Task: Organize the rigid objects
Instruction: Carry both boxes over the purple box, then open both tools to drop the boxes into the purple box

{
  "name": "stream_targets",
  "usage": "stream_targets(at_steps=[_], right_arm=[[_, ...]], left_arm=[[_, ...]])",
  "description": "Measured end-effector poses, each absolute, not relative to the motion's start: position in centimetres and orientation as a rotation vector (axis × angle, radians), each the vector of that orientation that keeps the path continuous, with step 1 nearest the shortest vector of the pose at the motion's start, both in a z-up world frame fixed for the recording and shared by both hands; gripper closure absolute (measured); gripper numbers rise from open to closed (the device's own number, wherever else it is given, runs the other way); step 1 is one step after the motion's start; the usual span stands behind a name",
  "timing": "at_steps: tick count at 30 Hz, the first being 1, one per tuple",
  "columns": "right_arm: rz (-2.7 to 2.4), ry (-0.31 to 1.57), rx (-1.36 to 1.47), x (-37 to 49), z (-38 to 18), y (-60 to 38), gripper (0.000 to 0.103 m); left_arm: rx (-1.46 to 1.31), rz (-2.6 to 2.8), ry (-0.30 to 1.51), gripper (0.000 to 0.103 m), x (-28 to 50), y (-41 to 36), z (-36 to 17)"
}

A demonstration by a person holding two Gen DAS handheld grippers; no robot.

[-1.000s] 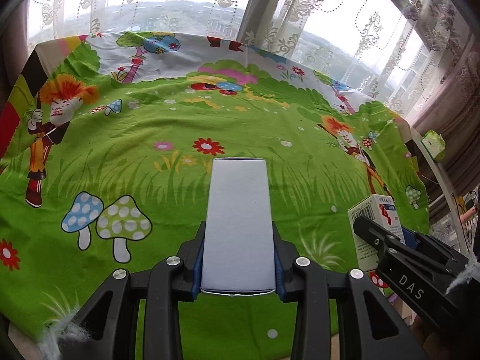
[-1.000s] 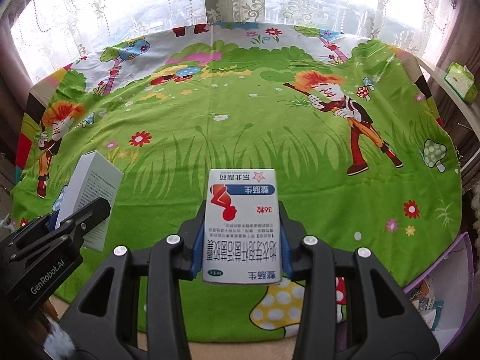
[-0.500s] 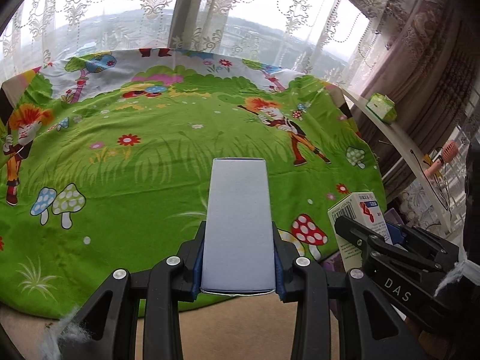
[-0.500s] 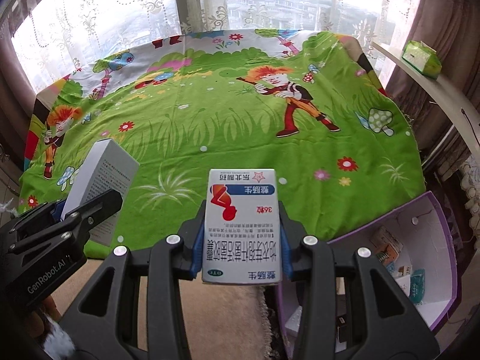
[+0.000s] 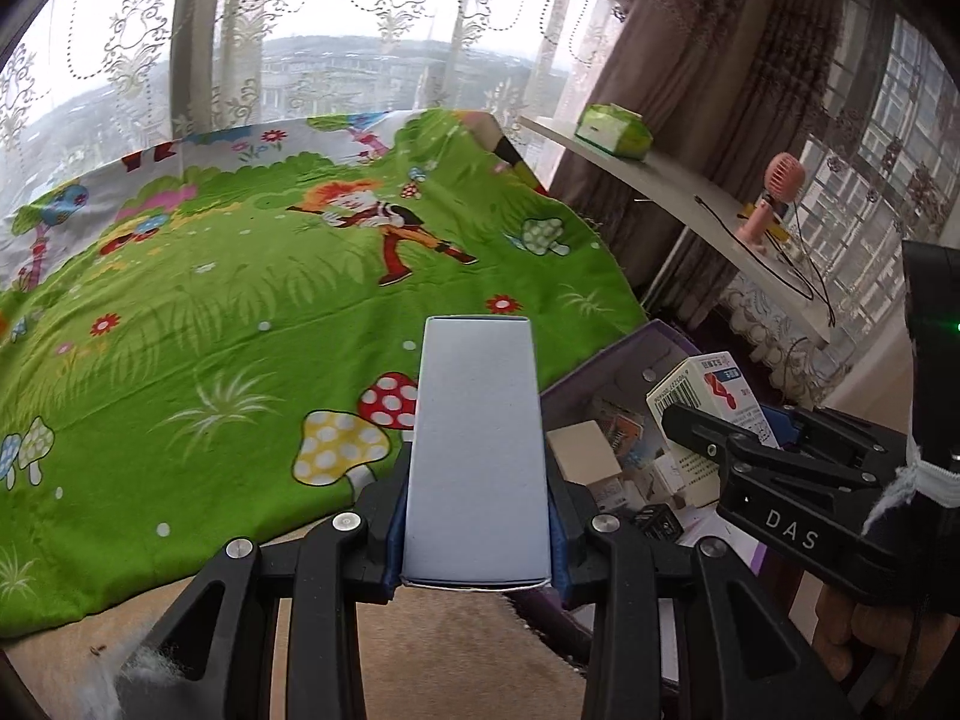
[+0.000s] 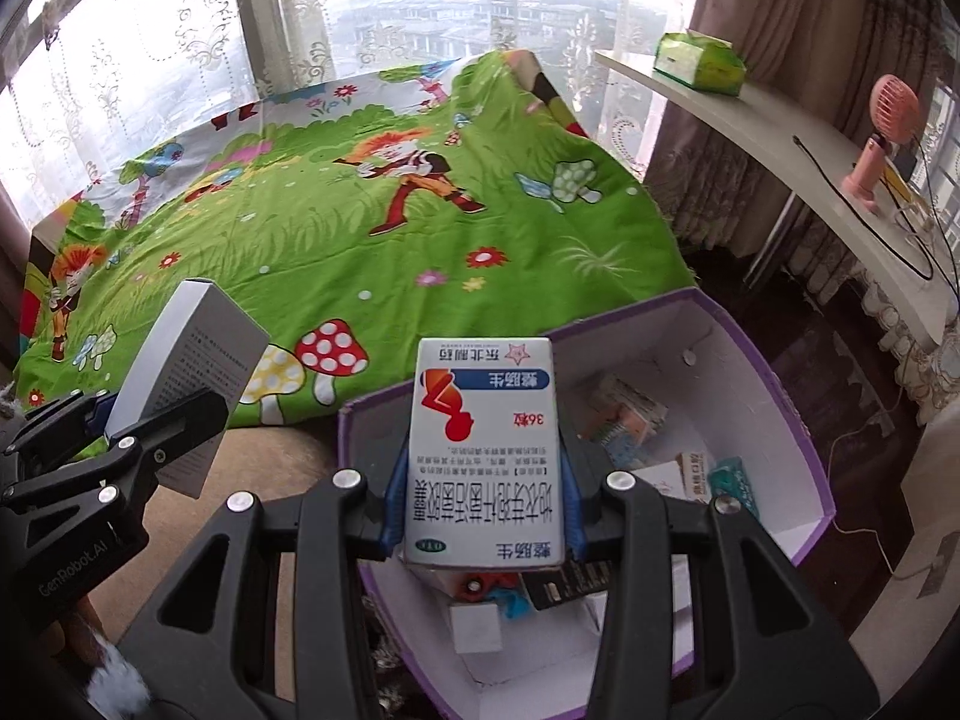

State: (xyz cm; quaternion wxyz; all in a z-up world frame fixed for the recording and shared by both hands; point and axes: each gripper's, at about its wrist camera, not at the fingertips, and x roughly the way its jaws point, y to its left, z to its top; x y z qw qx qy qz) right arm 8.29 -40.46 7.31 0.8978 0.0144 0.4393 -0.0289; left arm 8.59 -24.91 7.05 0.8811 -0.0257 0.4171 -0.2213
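A plain pale grey box (image 5: 477,456) stands upright in my left gripper (image 5: 477,525), whose jaws are shut on its sides. In the right wrist view that same grey box (image 6: 186,384) and left gripper (image 6: 153,435) appear at the left, above the bed's near edge. My right gripper (image 6: 483,507) is shut on a white medicine box (image 6: 483,450) with red, blue and black print. It hangs over the open purple storage box (image 6: 774,354). From the left wrist view, the medicine box (image 5: 711,405) and the right gripper (image 5: 735,438) sit at the right, over the same purple storage box (image 5: 600,360).
The bed carries a green cartoon sheet (image 6: 336,228). The purple box with white walls stands on the floor by the bed's corner and holds several small packets (image 6: 624,414). A white shelf (image 6: 780,138) at the right bears a green tissue pack (image 6: 699,60) and a pink fan (image 6: 882,138). Curtains hang behind.
Both grippers have swung to the right, off the bed and toward its corner, each keeping its box. The purple storage box has come into view, and the right gripper now hangs above it.
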Motion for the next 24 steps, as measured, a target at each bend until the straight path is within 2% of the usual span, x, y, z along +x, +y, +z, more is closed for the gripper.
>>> stream_targets(at_steps=[14,15,17,19,21,24], right_arm=[[-0.192,0.931,0.111,3.6,5.8,-47.8,0.059],[-0.195,0.937,0.111,3.5,5.7,-48.0,0.058],[-0.197,0.945,0.121,3.1,5.4,-48.3,0.058],[-0.198,0.941,0.142,2.7,5.4,-48.7,0.052],[-0.207,0.935,0.149,2.4,5.4,-48.8,0.037],[-0.211,0.935,0.166,2.0,5.3,-49.0,0.035]], left_arm=[[0.056,-0.625,0.895,0.065,5.7,-32.0,6.0],[0.065,-0.629,0.897,0.063,5.5,-32.3,6.0],[0.081,-0.632,0.9,0.051,5.2,-32.7,5.9],[0.079,-0.638,0.897,0.037,4.8,-32.6,6.0],[0.085,-0.633,0.897,0.029,4.6,-32.6,6.1],[0.063,-0.648,0.932,0.02,4.6,-32.3,5.6]])
